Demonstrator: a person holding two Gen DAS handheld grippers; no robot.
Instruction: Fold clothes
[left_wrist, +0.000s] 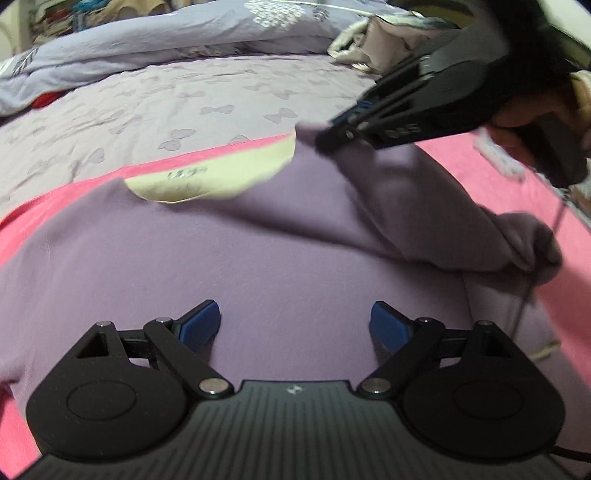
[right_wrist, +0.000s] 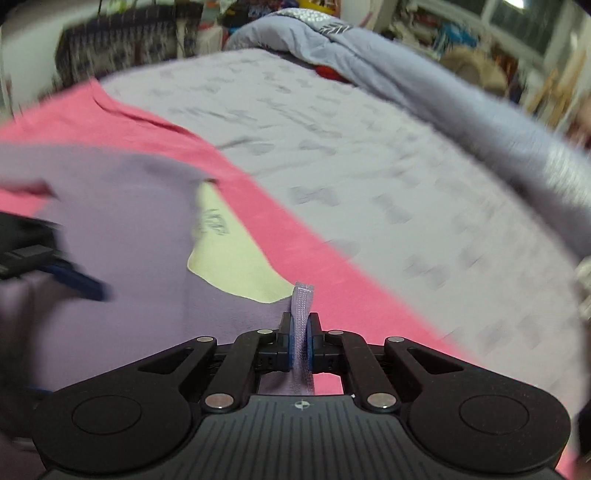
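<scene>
A purple garment (left_wrist: 258, 251) with a pale yellow neck lining (left_wrist: 221, 177) lies spread on a pink cloth (left_wrist: 55, 199) on the bed. My left gripper (left_wrist: 295, 325) hovers open just over the garment's middle, nothing between its blue pads (left_wrist: 201, 326). My right gripper (right_wrist: 301, 343) is shut on the garment's purple edge (right_wrist: 302, 306) near the collar. In the left wrist view that right gripper (left_wrist: 332, 134) comes in from the upper right, held by a hand (left_wrist: 524, 114), lifting a corner of the garment. A bunched sleeve (left_wrist: 524, 243) lies at the right.
The bed has a lilac sheet with bow prints (left_wrist: 184, 99) and a rumpled blue-grey quilt (left_wrist: 166, 40) along its far side. More crumpled clothes (left_wrist: 380, 40) sit at the far right. Cluttered shelves (right_wrist: 443, 22) stand beyond the bed.
</scene>
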